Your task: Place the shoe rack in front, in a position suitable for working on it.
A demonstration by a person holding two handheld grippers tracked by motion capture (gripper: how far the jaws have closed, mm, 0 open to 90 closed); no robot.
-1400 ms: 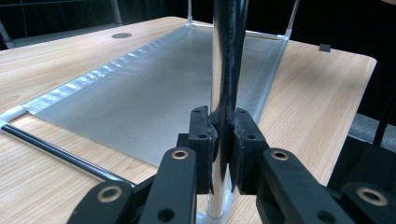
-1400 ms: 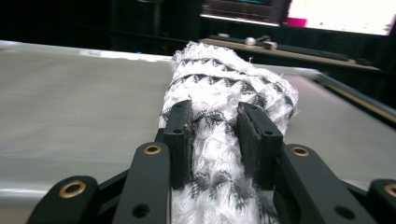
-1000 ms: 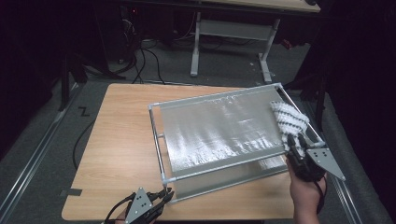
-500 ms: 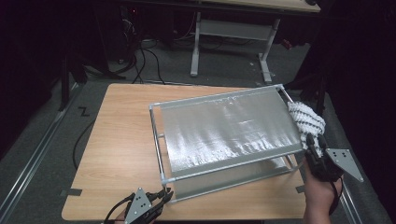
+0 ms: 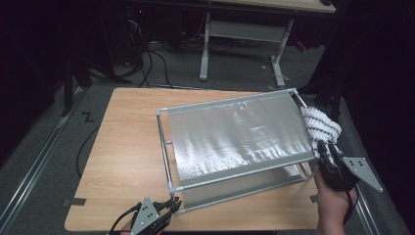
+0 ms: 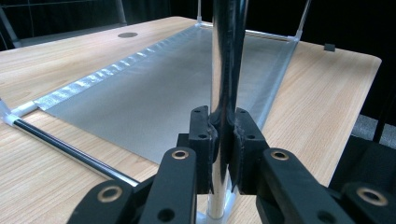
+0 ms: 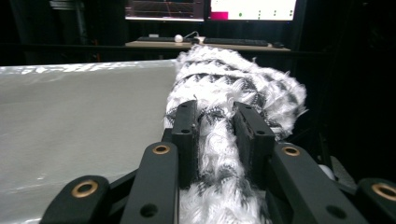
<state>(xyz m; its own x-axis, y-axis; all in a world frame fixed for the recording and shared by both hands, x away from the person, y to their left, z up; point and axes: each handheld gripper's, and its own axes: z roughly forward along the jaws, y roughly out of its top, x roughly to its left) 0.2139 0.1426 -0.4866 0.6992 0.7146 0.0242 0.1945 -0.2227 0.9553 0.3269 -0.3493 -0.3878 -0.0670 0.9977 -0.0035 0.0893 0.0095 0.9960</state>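
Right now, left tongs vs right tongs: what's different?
The left tongs clamp an upright metal post at the rack's near corner; the right tongs close on a fuzzy black-and-white cloth at the rack's right end. Left jaws pinch narrow, right jaws stand wider. Both are black and hold something.

The left gripper (image 5: 172, 204) sits at the bottom edge of the high view, left of centre, its jaws pointing right and clamped tight. The right gripper (image 5: 329, 150) is at the lower right, held from below by the person's right hand (image 5: 333, 200), pointing up the frame; its jaws have just been closing and pinch.
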